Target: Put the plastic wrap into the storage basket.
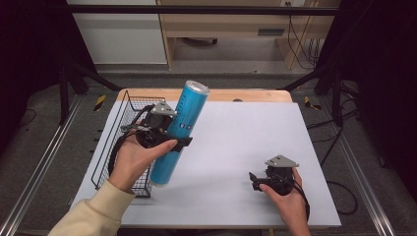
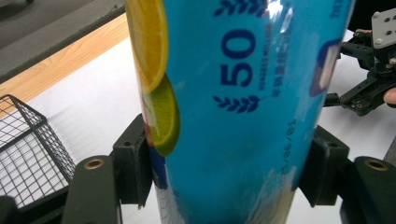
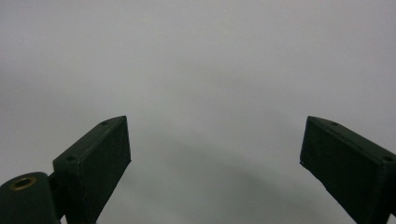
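Left gripper view, blue tube point(image 2: 238, 116), "50" printed

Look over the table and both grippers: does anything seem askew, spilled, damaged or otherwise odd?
Nothing is spilled or damaged. The blue tube leans steeply, but only because the left gripper clamps it around the middle beside the wire basket. The right gripper rests open over the white table, holding nothing.

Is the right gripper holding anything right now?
No, the right gripper has its jaws spread wide with nothing between them, above the bare white table.
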A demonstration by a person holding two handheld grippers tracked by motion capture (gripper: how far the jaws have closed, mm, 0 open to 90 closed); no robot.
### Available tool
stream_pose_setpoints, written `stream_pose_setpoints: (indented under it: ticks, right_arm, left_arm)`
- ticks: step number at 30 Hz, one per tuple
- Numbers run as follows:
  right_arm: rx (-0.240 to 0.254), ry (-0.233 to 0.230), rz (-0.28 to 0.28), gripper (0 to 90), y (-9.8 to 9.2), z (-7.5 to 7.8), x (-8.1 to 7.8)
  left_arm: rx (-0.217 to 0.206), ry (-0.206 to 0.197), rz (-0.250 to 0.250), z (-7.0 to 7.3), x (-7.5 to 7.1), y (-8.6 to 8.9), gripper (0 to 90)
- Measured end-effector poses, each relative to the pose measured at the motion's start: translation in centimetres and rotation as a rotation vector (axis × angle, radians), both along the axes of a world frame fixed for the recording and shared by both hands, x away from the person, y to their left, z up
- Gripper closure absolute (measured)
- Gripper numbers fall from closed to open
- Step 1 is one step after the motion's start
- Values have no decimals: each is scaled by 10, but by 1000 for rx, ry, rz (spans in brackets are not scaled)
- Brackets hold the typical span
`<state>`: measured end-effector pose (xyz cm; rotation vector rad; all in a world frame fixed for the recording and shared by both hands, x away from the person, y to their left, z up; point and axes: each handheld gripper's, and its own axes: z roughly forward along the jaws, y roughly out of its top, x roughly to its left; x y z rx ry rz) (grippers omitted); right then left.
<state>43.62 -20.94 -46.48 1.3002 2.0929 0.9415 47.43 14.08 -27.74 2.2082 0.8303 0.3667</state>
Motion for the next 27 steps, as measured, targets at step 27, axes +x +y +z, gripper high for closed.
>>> stream_pose_setpoints:
  ticks: [27]
  right_arm:
    - [40, -74, -21, 78, 7, 5, -6]
  left_arm:
    - [96, -23, 95, 40, -21, 22, 321]
